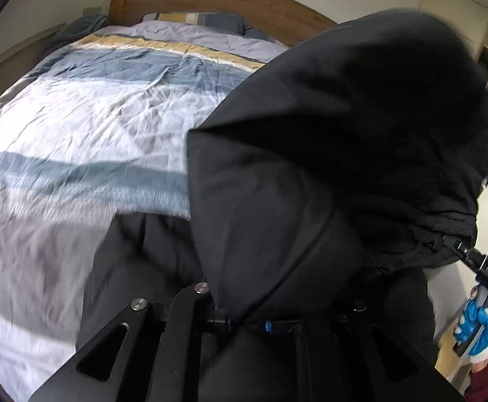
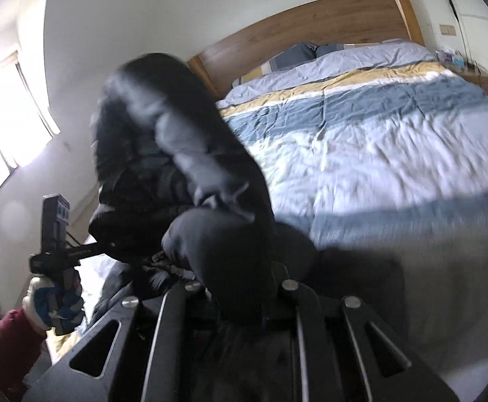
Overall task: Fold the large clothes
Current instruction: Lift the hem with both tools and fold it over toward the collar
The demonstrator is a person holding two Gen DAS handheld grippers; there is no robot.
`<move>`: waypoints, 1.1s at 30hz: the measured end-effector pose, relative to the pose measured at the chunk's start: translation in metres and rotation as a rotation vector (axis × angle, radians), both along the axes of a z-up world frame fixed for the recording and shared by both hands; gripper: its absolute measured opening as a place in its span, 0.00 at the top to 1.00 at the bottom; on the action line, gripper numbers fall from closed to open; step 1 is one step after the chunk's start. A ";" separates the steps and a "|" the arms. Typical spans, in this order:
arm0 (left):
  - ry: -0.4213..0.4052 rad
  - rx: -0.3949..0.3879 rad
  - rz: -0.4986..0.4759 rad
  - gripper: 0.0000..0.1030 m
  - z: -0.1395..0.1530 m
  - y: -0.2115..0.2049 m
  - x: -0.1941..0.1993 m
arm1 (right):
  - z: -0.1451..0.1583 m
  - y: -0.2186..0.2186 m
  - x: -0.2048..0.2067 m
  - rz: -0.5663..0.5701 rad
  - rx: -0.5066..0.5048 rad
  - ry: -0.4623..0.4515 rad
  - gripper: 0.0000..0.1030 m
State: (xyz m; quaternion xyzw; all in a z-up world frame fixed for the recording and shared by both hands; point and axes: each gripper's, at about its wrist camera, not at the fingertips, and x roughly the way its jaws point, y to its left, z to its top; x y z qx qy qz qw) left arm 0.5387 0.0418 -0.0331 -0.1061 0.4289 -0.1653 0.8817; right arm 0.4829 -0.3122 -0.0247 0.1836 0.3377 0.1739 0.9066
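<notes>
A large black padded jacket [image 1: 327, 154] hangs in the air between both grippers, above the near end of the bed. My left gripper [image 1: 244, 321] is shut on its edge; the fabric covers the fingertips. My right gripper [image 2: 240, 305] is shut on another part of the jacket [image 2: 183, 154], its tips also buried in cloth. The right gripper shows in the left wrist view [image 1: 458, 248], pinching the jacket's edge. The left gripper shows in the right wrist view [image 2: 106, 246], also pinching cloth. More of the jacket droops below onto the bed.
The bed [image 1: 86, 110] has a rumpled quilt striped blue, white, yellow and lilac, with pillows [image 1: 197, 20] and a wooden headboard [image 2: 311, 23] at the far end. A window [image 2: 2, 117] is on the left wall. A nightstand with small items [image 2: 468, 67] stands by the bed.
</notes>
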 end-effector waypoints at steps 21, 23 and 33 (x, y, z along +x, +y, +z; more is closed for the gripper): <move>0.054 -0.129 0.025 0.56 -0.063 0.014 -0.077 | -0.076 -0.004 -0.078 -0.069 0.021 0.095 0.62; 0.061 -0.121 0.031 0.52 -0.061 0.018 -0.083 | -0.075 -0.003 -0.085 -0.072 0.003 0.110 0.59; 0.037 -0.081 0.038 0.36 -0.023 0.053 -0.119 | -0.030 -0.020 -0.135 -0.116 -0.075 0.124 0.58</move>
